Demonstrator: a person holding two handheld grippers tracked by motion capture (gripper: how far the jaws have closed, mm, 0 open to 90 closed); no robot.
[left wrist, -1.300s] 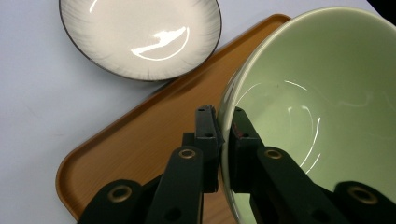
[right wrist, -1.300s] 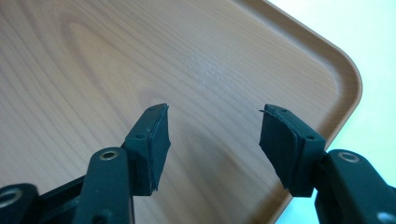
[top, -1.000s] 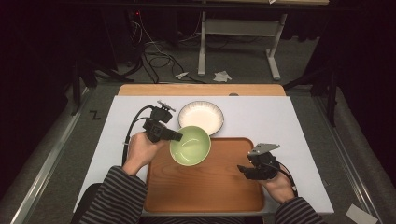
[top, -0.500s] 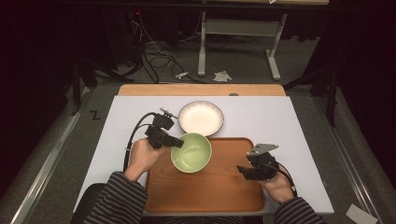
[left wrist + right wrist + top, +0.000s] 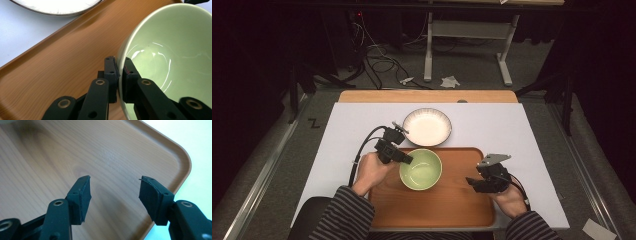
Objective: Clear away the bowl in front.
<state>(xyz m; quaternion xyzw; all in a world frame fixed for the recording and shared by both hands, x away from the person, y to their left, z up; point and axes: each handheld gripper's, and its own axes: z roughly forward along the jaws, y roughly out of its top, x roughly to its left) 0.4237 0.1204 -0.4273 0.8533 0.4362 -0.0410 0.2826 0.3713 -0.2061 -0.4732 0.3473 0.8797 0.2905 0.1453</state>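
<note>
two grippers work at centre frame: the left gripper (image 5: 119, 72) pinches the green bowl's (image 5: 420, 169) rim to seat it on the wooden tray (image 5: 452, 205), while the right gripper (image 5: 113, 195) waits wide open, empty.

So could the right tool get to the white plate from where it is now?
Probably yes. The right tool is open and holds nothing. It sits over the tray, and the white plate lies apart on the table. The green bowl, pinched by the left tool, stands a bit aside of that way.
</note>
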